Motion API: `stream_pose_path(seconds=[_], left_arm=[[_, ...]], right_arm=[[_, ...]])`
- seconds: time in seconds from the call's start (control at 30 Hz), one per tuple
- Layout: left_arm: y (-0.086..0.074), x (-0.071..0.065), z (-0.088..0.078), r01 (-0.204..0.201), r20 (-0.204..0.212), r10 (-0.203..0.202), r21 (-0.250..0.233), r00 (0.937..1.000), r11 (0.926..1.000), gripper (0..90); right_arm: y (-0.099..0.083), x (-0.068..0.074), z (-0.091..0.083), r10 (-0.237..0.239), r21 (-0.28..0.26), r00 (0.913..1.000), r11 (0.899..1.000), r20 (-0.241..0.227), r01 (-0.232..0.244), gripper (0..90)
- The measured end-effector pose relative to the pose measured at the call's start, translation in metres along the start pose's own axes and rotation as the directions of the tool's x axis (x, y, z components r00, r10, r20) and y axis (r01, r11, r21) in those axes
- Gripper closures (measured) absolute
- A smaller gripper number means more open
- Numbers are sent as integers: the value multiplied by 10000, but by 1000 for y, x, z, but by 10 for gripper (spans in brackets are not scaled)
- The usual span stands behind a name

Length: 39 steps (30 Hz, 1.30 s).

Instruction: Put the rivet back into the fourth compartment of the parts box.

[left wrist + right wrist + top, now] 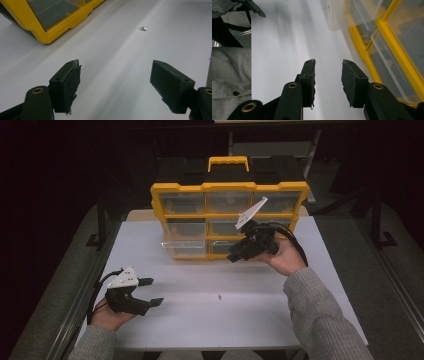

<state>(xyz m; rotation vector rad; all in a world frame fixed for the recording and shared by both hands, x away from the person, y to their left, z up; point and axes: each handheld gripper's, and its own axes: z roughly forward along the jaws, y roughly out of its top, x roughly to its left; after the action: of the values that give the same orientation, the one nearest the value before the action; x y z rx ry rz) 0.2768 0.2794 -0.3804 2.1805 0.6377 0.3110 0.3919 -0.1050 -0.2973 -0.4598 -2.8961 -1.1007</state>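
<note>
White table (pixel 210 320) bears your organizer (pixel 229 220), one drawer (pixel 184 248) out; a screw (pixel 220 296) lies loose at center. Both your left gripper (pixel 150 292) and right gripper (pixel 239 251) stand spread, empty; stowing remains.

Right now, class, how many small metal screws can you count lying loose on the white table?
1. The screw lies on the bare table, in front of the yellow drawer box and between the two hands. Others may be hidden inside the drawers.

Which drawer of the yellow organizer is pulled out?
The bottom-left drawer of the organizer: its clear front juts out toward the table, while the other drawers sit flush in the frame.
</note>
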Motion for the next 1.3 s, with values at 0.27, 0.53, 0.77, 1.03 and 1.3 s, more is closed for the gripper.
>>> stream_pose_path(seconds=[0.27, 0.53, 0.77, 1.03, 1.3], left_arm=[[0, 0, 0, -27, 2, 27, -25, 10000, 10000, 238], [1, -1, 1, -32, -4, 32, -3, 10000, 10000, 238], [0, -1, 1, -54, -10, 54, 15, 10000, 10000, 238], [0, -1, 1, 5, 17, -5, 43, 10000, 10000, 238], [1, -1, 2, 35, 34, -35, 27, 10000, 10000, 238]], right_arm=[[-12, -1, 10, 151, -3, 9998, 9999, -122, -151, 605], [-21, 1, 14, 567, 178, 9983, 9982, -119, -565, 594], [-29, 1, 20, 608, 166, 9980, 9980, -159, -605, 582], [-40, 2, 27, 630, 180, 9979, 9979, -162, -627, 567], [-47, 5, 35, 690, 277, 9975, 9973, -158, -685, 562]])
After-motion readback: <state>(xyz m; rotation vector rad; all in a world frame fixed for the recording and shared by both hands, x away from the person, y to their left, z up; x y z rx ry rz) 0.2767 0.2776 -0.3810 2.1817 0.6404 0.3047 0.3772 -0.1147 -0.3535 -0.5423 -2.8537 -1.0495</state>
